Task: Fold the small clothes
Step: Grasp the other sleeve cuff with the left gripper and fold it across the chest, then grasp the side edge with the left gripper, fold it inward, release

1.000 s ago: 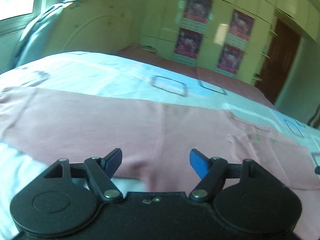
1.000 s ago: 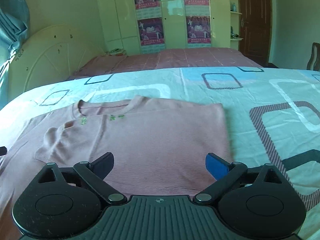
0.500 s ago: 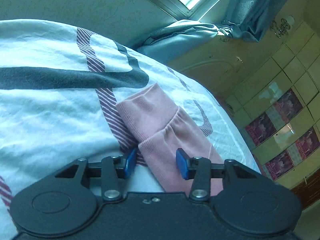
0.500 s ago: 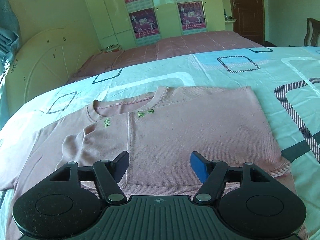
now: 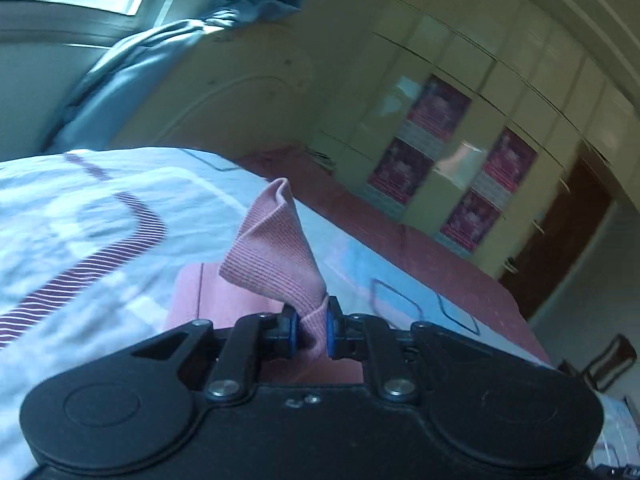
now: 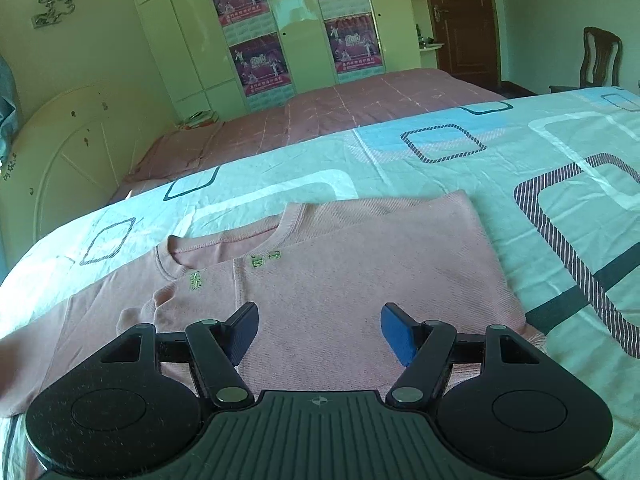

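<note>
Pinching the cuff (image 5: 276, 252) in our left gripper (image 5: 311, 330), jaws just closing on it; right gripper (image 6: 318, 330) is hovering open, empty, over the shirt (image 6: 320, 280) on the bed (image 6: 440, 168); thin bite, cuff may be slipping out mid-fold.

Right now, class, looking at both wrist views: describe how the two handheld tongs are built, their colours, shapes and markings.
Both are matte black. The left tongs have two round housings, silver pivot screws, angled link arms and blue pads. The right tongs match, with broader blue pads, a ribbed grey centre plate bearing a small cross-in-circle mark, and dust specks. No cables, hands or sleeves show.
</note>
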A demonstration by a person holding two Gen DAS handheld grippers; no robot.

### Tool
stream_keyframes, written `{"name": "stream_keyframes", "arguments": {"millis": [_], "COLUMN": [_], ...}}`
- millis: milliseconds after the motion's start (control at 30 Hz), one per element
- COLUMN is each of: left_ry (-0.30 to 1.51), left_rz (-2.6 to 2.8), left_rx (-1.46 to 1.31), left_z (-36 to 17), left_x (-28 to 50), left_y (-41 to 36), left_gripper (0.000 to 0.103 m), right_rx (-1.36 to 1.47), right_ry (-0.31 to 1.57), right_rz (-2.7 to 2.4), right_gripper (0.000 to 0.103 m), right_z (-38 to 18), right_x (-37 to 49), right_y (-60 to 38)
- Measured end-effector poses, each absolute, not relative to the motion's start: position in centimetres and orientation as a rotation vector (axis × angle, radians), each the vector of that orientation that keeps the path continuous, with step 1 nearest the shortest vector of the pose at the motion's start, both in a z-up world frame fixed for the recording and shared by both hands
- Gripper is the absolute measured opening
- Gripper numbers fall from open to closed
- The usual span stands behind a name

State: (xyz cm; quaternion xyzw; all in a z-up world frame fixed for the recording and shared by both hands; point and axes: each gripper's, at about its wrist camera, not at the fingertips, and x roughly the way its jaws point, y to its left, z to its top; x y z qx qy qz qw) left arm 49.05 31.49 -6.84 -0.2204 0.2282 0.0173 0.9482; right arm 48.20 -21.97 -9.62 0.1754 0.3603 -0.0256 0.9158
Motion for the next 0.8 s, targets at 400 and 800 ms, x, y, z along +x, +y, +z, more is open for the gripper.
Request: {"name": "stream_keyframes", "arguments": {"millis": [400,800], "left_ry": [0.766,0.679], "left_rz": [-0.395,-0.325], "left_rx": [0.002,-0.025], "left_z": [-13.5,-12.1], "left_x": [52.4,46.4], "left_y": [3.1,9.0], "left_gripper": [0.016,0.065], "right_rx": [0.48,0.738], "right_ry": [0.726,0.763], "right_rz": [-0.049,0.238], "right_gripper": [0.068,0.068], "right_z": [-9.2,-11.0], "right_x": [45.4,47.5], "right_y": [-25.5,-23.2]}}
